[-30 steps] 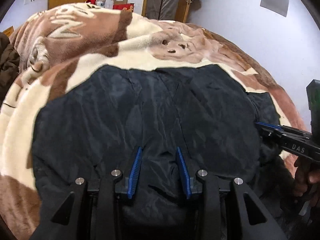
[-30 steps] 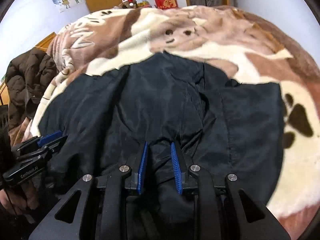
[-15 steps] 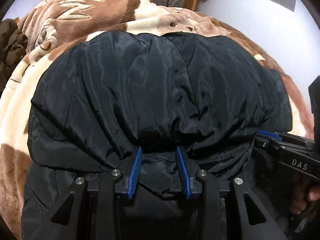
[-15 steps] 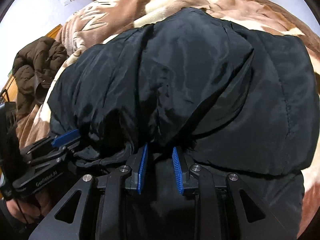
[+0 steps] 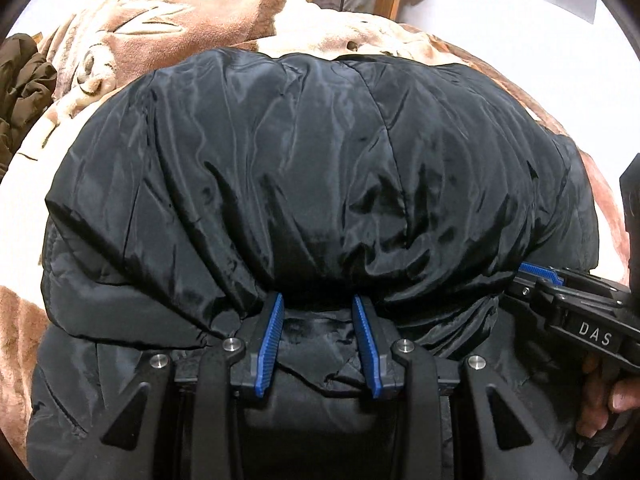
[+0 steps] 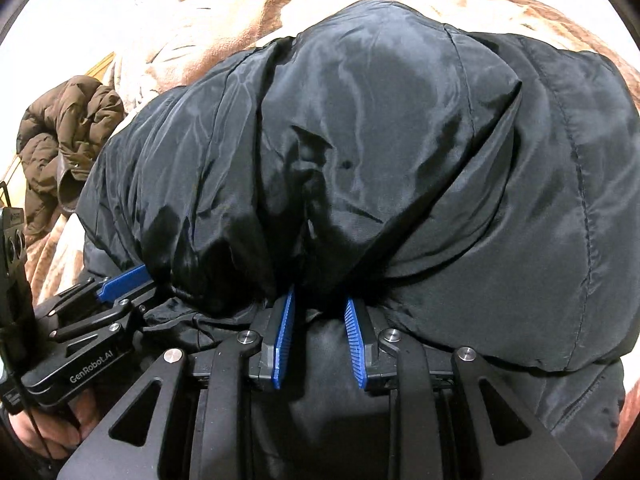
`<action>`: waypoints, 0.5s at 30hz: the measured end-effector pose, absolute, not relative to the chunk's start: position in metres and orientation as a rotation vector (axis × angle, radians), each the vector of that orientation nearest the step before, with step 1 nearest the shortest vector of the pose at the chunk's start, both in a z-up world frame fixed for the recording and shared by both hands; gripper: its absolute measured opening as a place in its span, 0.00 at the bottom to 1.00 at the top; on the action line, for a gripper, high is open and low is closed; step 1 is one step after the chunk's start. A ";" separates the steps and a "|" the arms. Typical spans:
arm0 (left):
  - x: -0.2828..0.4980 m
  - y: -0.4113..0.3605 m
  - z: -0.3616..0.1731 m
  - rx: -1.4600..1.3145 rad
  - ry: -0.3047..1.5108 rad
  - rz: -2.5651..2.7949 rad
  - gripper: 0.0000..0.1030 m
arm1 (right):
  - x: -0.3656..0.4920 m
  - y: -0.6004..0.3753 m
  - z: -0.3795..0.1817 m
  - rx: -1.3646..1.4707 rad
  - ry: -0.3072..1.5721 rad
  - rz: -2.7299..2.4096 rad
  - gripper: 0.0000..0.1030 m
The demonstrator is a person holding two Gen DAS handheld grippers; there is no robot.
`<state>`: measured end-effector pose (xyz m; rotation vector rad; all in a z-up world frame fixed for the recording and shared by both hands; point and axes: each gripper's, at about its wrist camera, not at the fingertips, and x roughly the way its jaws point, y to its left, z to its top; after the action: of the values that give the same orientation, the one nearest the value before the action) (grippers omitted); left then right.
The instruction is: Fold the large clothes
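Both grippers' jaws are clamping a glossy, puffy black jacket [image 5: 320, 160] folded over itself.
Only the right wrist view is showing the quilted brown coat [image 6: 60, 140] lying far left on the fleecy blanket [image 6: 180, 48]; left gripper [image 5: 318, 308], right gripper [image 6: 320, 300].

The puffed black jacket [image 5: 320, 168] is bulging directly ahead of both grippers, blocking forward passage. A brown coat [image 6: 60, 148] is crowding the bed's left edge. Bare blanket [image 5: 168, 32] is lying open beyond the jacket, toward the bed's far edge.

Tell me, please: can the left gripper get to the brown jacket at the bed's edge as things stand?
Probably not at once. The left gripper has its fingers closed on a fold of the black coat, whose bulk lies between it and the brown jacket. It must let go first.
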<state>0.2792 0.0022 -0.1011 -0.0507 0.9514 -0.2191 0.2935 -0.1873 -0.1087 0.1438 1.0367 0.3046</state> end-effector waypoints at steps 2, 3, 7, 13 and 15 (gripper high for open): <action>0.277 0.001 -0.101 -0.046 0.946 -0.216 0.37 | 0.293 -0.189 -0.108 0.140 1.038 0.303 0.24; 0.277 0.001 -0.100 -0.043 0.944 -0.214 0.37 | 0.293 -0.188 -0.107 0.135 1.039 0.302 0.24; 0.268 -0.005 -0.089 -0.019 0.953 -0.200 0.37 | 0.287 -0.189 -0.093 0.117 1.065 0.294 0.25; 0.235 -0.008 -0.053 -0.015 0.926 -0.182 0.37 | 0.249 -0.197 -0.052 0.106 0.990 0.273 0.28; 0.220 -0.009 -0.041 -0.008 0.905 -0.182 0.37 | 0.238 -0.201 -0.041 0.112 0.969 0.276 0.29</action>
<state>0.2204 -0.0088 -0.0409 -0.0079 0.9053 -0.1816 0.2381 -0.2010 -0.0407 0.1119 0.9686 0.2764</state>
